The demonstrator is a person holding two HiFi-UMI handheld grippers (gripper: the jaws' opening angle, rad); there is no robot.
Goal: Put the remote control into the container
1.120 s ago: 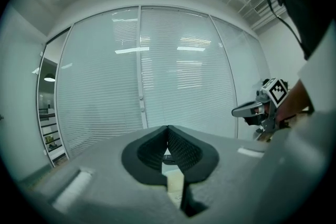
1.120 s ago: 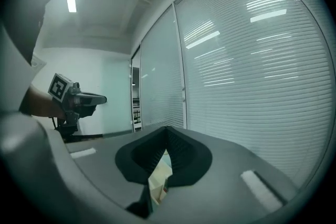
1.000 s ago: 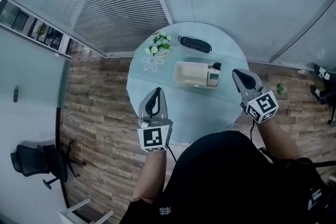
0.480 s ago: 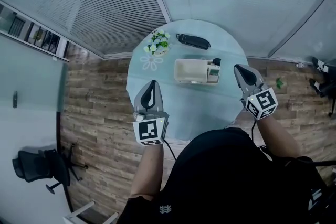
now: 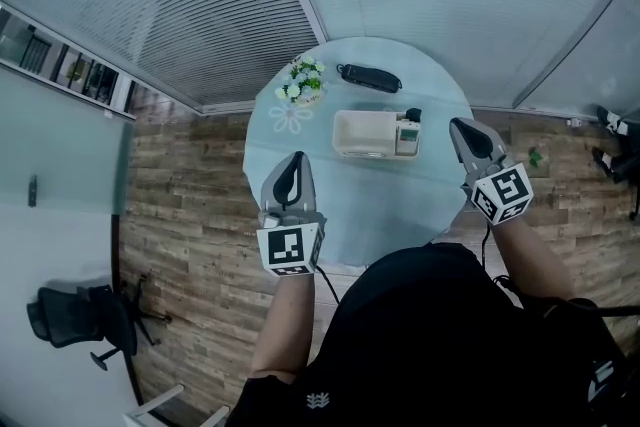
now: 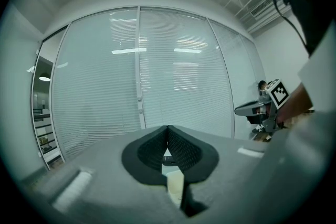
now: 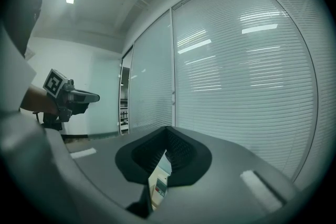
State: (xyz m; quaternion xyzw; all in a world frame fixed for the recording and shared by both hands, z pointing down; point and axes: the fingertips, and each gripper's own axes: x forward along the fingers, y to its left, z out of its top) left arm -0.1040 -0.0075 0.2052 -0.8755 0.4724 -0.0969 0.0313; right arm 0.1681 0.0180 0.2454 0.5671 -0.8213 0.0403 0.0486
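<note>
A cream rectangular container (image 5: 366, 134) sits in the middle of the round glass table (image 5: 380, 205). At its right end lies a white remote control with a small screen (image 5: 407, 134); whether it rests in the container or on its rim I cannot tell. My left gripper (image 5: 291, 171) is shut and empty, held over the table's near left edge. My right gripper (image 5: 463, 129) is shut and empty too, hovering to the right of the container. Through the shut right jaws the remote control (image 7: 158, 187) shows below. The container (image 6: 176, 184) shows under the left jaws.
A black pouch (image 5: 369, 77) lies at the table's far side. A small pot of white flowers (image 5: 302, 82) stands at the far left of the table. Glass walls with blinds close off the far side. An office chair (image 5: 75, 310) stands on the wood floor, far left.
Both grippers stay shut and have barely shifted. The head view has drifted slightly.
</note>
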